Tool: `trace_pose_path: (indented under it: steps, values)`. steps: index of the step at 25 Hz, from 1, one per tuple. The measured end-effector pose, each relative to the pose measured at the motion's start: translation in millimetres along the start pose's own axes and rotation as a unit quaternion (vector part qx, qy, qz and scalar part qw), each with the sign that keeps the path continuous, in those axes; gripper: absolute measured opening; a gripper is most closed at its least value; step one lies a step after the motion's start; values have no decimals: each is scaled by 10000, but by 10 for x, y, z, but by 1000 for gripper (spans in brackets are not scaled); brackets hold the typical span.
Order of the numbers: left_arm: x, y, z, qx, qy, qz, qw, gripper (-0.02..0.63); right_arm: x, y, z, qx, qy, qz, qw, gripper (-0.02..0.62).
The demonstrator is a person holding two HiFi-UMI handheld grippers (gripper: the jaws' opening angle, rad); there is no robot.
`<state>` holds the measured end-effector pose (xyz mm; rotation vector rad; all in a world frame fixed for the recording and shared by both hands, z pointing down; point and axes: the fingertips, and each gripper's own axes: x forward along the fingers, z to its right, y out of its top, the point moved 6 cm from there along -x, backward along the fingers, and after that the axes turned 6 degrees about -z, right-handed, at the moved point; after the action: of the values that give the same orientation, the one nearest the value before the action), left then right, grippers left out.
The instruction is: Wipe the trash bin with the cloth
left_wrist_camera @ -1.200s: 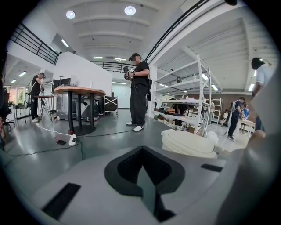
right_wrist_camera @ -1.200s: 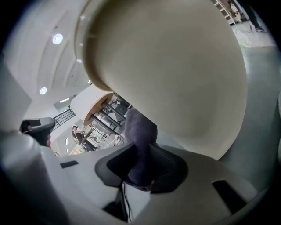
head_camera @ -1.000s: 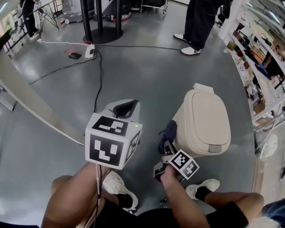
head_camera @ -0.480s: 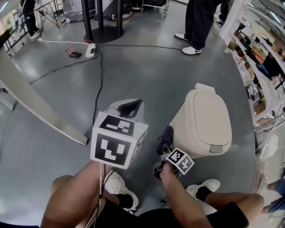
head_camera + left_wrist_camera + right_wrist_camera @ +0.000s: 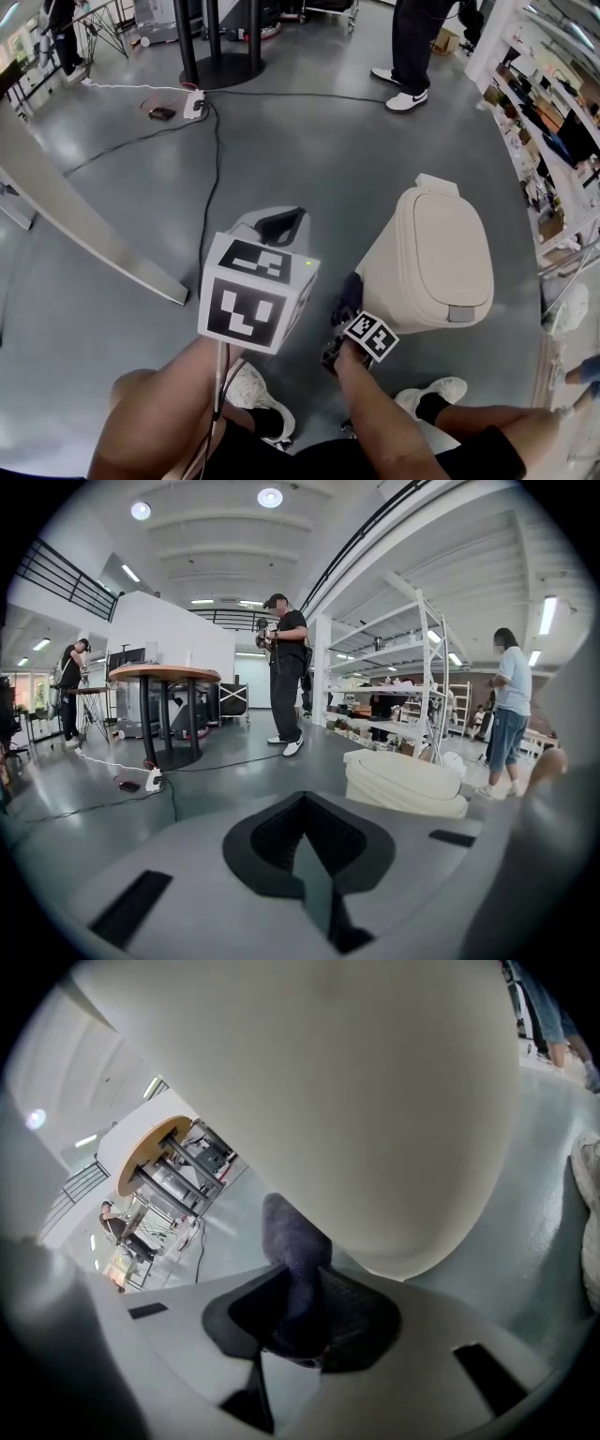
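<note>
The grey floor (image 5: 112,225) spreads out beneath both pairs of tongs. The cream trash bin (image 5: 441,253) stands on it with its lid down, to the right of the right tongs and touching what they hold; from the left tongs it shows further off to the right (image 5: 403,782). The left tongs (image 5: 272,225) are held up beside the bin, well apart from it, jaws closed together on nothing (image 5: 305,841). The right tongs (image 5: 345,309) sit low against the bin's left wall (image 5: 356,1082), clamped on the dark cloth (image 5: 291,1241), whose free end presses on that wall (image 5: 349,289). A black cable (image 5: 214,159) runs across the floor ahead of the left tongs.
</note>
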<state>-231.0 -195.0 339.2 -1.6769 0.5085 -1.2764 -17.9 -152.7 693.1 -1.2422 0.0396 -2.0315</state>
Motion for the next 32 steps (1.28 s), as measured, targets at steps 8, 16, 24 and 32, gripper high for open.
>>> trace_pose_path:
  steps: [8, 16, 24, 32]
  values:
    - [27, 4, -18, -2, 28, -25, 10000, -2, 14, -44, -7, 106, 76, 0, 9999, 101]
    - [26, 27, 2, -8, -46, -59, 10000, -2, -455, 208, -551, -377, 540, 890, 9939, 101]
    - [68, 12, 62, 34, -90, -99, 9999, -3, -894, 687, -1144, -84, 1277, 1605, 9787, 101]
    - [72, 41, 68, 36, -97, -43, 9999, -2, -922, 936, -1361, 55, 1314, 1929, 9724, 101]
